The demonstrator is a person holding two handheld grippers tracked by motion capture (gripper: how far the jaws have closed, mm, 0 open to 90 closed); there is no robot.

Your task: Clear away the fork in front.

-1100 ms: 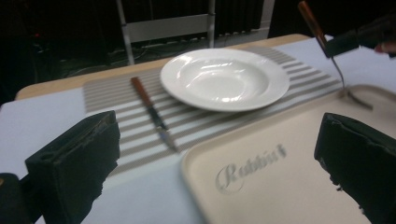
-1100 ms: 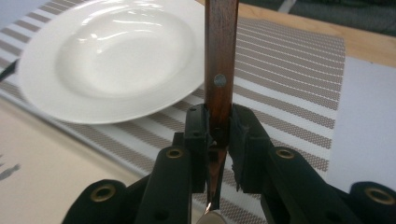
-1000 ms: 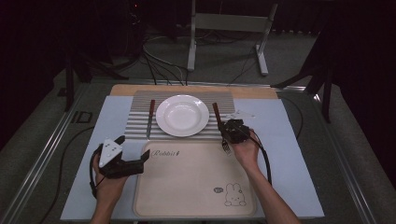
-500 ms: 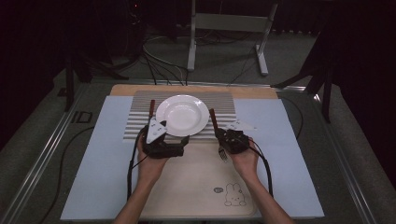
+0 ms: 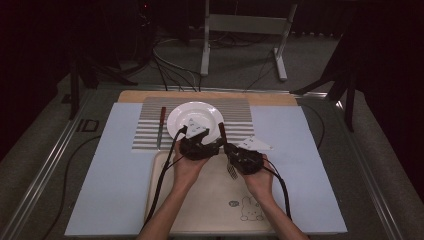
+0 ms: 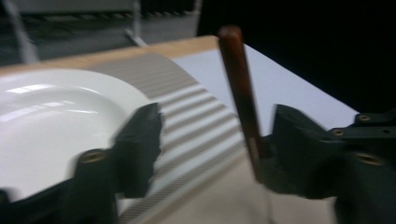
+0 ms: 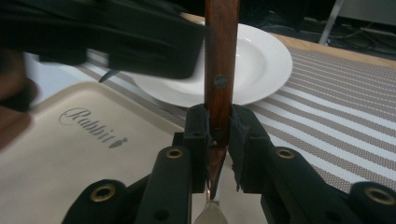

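A fork with a brown wooden handle (image 5: 221, 131) (image 7: 219, 84) stands tilted above the near edge of the striped mat, its tines (image 5: 232, 172) over the beige tray (image 5: 210, 210). My right gripper (image 5: 235, 151) (image 7: 218, 126) is shut on the lower handle. My left gripper (image 5: 212, 145) (image 6: 217, 123) sits right beside it, and its jaws have just been closing. The fork handle (image 6: 238, 93) stands between them, close against the right jaw, while the left jaw is well apart from it. The white plate (image 5: 195, 116) (image 6: 51, 116) (image 7: 261, 65) lies just beyond.
A knife (image 5: 161, 122) with a brown handle lies on the striped mat (image 5: 240, 117) left of the plate. The tray (image 7: 70, 154) bears the word "Rabbit" and a rabbit drawing (image 5: 248, 209). Cables trail from both grippers over the blue table cover (image 5: 115, 175).
My left hand has swept right from the tray's left corner to sit beside the right gripper, and its jaws have narrowed around the fork handle. The right hand drifted left and nearer with the fork.
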